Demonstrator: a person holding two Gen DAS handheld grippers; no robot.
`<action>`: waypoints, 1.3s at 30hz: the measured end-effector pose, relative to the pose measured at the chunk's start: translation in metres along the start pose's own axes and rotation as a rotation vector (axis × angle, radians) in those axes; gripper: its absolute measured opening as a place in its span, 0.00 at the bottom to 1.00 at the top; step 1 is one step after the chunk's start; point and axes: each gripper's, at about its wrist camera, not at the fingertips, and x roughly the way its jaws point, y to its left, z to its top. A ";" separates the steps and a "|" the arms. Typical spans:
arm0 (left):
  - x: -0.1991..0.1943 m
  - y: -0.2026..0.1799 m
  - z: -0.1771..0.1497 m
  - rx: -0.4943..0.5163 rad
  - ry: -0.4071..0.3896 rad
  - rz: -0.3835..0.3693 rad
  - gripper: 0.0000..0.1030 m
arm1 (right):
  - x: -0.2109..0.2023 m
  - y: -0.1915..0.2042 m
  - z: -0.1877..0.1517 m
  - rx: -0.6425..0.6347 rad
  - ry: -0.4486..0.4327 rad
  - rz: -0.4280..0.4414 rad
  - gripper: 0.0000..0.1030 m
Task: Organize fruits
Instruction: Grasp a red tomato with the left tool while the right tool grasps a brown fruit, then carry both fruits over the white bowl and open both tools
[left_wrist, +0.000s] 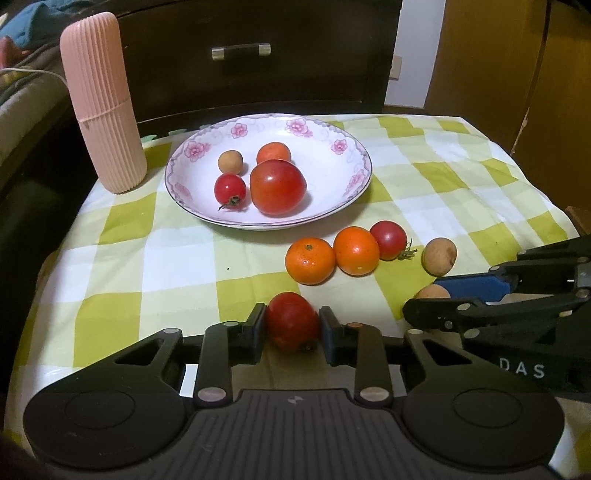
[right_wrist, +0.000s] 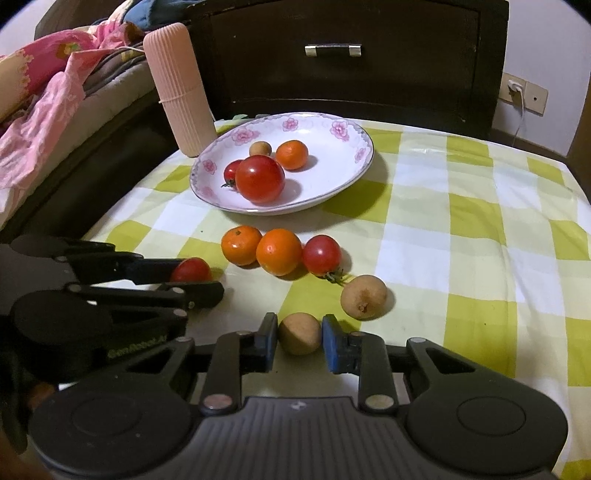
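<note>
Grippers clamp a tomato (left_wrist: 291, 320) and a longan (right_wrist: 299, 333).

**Two matching black handheld grippers**

The left gripper (left_wrist: 292, 325) and right gripper (right_wrist: 300, 338) are built alike: matte black plastic, a ribbed central block flanked by two round discs, angular linkage arms joined by silver rivets. Blue pads line the jaws. Pale lettering, "DAS", marks the right gripper's side; faint greenish lettering marks the left's.

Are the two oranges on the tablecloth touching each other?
Touching. In the left wrist view the left orange and the right orange press side by side with no cloth showing between them; the right wrist view shows the same.
</note>
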 end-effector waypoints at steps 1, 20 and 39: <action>0.000 0.000 0.000 0.000 0.000 -0.001 0.36 | -0.001 0.000 0.000 0.003 -0.002 0.000 0.32; -0.015 0.016 0.038 -0.094 -0.077 -0.002 0.36 | -0.010 -0.003 0.046 0.069 -0.108 0.020 0.32; 0.019 0.036 0.064 -0.163 -0.067 0.037 0.37 | 0.032 -0.009 0.083 0.053 -0.138 0.041 0.33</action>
